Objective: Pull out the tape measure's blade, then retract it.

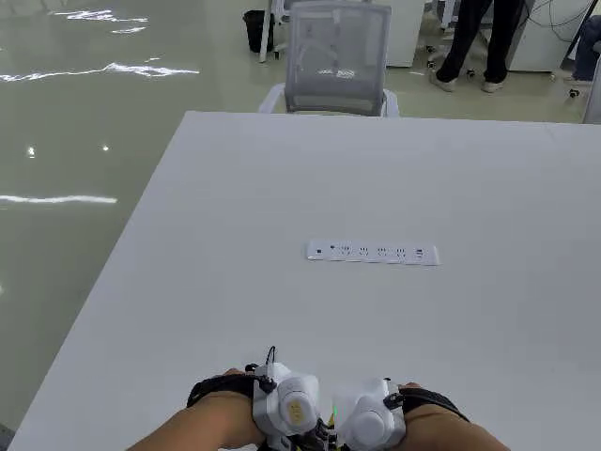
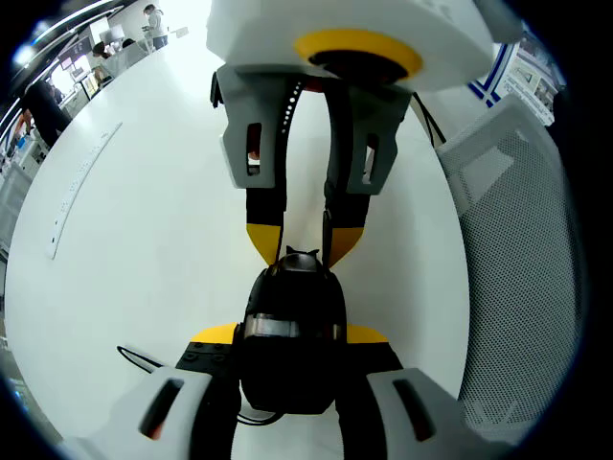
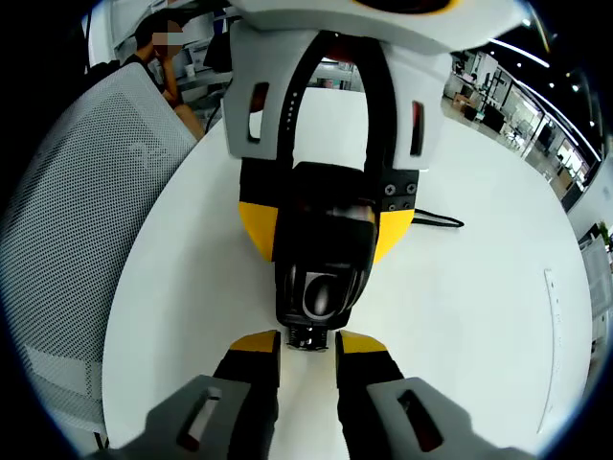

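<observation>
Showing the outset: the tape measure (image 2: 292, 307), at the table's (image 1: 376, 188) 6 o'clock edge, is clamped in the left gripper (image 2: 292, 337), its hook (image 3: 308, 335) pinched by the right gripper (image 3: 308, 349); no blade is drawn yet.

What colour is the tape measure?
Black. The tape measure shows best in the right gripper view.

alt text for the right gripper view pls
The right gripper pinches the blade tip of a black tape measure between its yellow-tipped jaws, while the left gripper clamps the case from the view's top. A white table lies beneath, with a mesh chair at left.
</observation>
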{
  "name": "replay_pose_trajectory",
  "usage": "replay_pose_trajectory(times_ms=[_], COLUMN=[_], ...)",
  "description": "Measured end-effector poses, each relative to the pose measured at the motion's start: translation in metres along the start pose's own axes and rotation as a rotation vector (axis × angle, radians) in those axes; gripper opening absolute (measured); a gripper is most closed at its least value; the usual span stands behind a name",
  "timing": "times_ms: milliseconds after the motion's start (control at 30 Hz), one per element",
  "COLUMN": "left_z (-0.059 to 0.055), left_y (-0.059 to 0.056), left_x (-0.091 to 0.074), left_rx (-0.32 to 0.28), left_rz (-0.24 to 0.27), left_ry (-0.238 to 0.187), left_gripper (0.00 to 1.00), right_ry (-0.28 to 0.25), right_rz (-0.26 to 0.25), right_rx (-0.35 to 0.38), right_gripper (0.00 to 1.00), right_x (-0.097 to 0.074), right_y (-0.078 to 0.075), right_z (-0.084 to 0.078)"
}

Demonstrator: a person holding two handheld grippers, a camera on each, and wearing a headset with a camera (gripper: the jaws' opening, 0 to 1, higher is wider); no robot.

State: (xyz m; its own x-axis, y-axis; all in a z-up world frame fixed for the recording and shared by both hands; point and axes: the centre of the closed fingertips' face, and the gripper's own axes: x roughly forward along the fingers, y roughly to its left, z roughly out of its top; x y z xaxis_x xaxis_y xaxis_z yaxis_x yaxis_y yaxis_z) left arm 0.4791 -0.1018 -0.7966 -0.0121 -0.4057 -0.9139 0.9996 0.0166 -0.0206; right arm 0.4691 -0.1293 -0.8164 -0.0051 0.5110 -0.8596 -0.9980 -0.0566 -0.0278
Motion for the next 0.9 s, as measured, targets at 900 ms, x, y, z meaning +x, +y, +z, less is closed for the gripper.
replay_pose_trajectory(times_ms=[900], left_z=[0.0008], left_y=[-0.0003], left_x=[-0.0007], left_rx=[0.002], left_rz=[0.011], left_ry=[0.004], left_gripper=[0.34], right_ry=[0.021], right_rz=[-0.013], right_rx=[0.074], right_gripper=[0.13], right_x=[0.0028], right_y=[-0.0003], right_z=[0.0005])
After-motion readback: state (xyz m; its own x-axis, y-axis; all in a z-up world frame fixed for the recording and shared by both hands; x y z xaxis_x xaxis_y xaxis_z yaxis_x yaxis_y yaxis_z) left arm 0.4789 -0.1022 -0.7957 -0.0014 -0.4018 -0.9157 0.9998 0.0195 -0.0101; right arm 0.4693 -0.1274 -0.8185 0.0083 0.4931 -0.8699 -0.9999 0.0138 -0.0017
